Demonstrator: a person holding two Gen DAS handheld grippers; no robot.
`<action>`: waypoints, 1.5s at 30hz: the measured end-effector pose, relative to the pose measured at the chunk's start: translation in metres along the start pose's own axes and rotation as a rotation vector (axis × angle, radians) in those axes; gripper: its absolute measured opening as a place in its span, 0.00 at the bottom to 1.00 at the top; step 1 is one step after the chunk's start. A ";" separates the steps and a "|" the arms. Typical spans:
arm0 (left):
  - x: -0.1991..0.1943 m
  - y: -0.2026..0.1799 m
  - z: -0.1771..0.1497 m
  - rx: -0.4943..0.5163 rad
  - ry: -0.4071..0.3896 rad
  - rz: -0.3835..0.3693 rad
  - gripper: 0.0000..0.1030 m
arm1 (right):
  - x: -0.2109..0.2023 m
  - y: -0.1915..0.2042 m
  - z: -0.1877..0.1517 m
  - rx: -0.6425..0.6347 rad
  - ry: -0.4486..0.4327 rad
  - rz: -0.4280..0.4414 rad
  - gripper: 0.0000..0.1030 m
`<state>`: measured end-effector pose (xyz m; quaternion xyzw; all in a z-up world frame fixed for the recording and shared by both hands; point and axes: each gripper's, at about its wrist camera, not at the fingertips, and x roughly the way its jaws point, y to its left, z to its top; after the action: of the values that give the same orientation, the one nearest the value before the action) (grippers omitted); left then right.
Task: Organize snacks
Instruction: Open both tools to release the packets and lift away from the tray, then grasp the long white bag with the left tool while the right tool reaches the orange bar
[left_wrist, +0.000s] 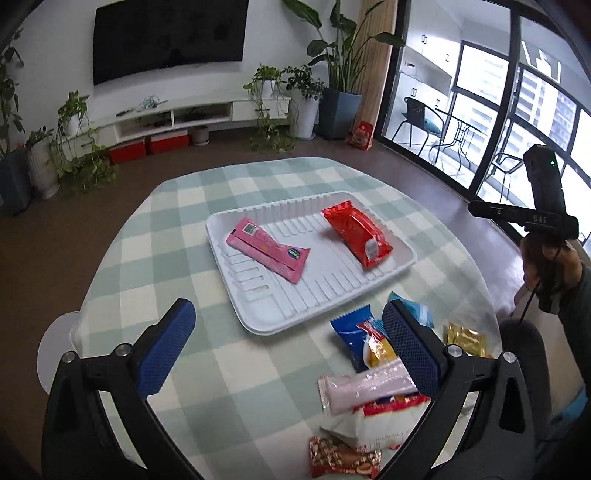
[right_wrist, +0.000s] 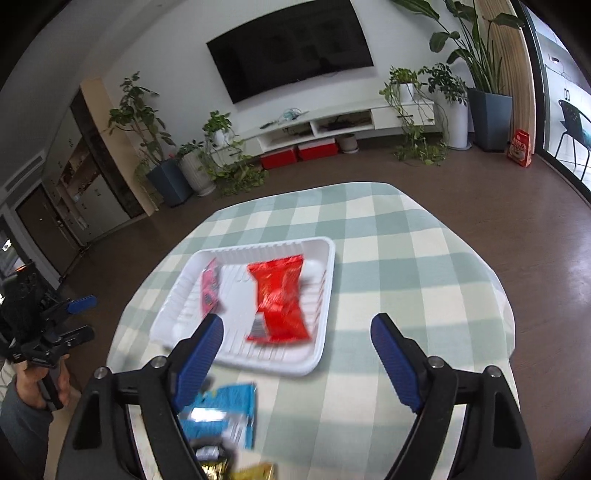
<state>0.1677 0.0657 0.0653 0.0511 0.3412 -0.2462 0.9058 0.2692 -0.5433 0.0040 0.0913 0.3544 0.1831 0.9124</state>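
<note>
A white ribbed tray (left_wrist: 258, 314) sits mid-table and holds a pink snack pack (left_wrist: 267, 249) on its left and a red snack pack (left_wrist: 356, 232) on its right. The tray (right_wrist: 317, 354), the red pack (right_wrist: 279, 299) and the pink pack (right_wrist: 209, 291) also show in the right wrist view. My left gripper (left_wrist: 288, 339) is open and empty above the table, near the tray's front edge. My right gripper (right_wrist: 297, 347) is open and empty over the tray's near edge. Loose snacks lie in front of the tray: a pale pink bar (left_wrist: 364, 389), a blue pack (left_wrist: 351, 332), a light blue pack (right_wrist: 225, 413).
The round table has a green checked cloth (left_wrist: 221, 387). More loose snacks lie at its near right: a gold pack (left_wrist: 467, 338), a red-gold pack (left_wrist: 343, 459), a white-red pack (left_wrist: 380, 421). The right hand-held gripper body (left_wrist: 546, 218) shows at the table's right. Plants and a TV stand are beyond.
</note>
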 end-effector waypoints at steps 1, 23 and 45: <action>-0.010 -0.009 -0.010 0.036 -0.014 0.009 1.00 | -0.008 0.003 -0.008 -0.007 -0.004 0.014 0.82; 0.000 -0.157 -0.104 0.738 0.277 -0.311 0.98 | -0.066 0.067 -0.155 -0.032 0.101 0.189 0.82; 0.090 -0.159 -0.084 0.878 0.654 -0.487 0.70 | -0.060 0.049 -0.167 0.053 0.130 0.220 0.82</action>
<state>0.1000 -0.0890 -0.0445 0.4141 0.4707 -0.5360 0.5654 0.1012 -0.5159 -0.0670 0.1417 0.4056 0.2780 0.8591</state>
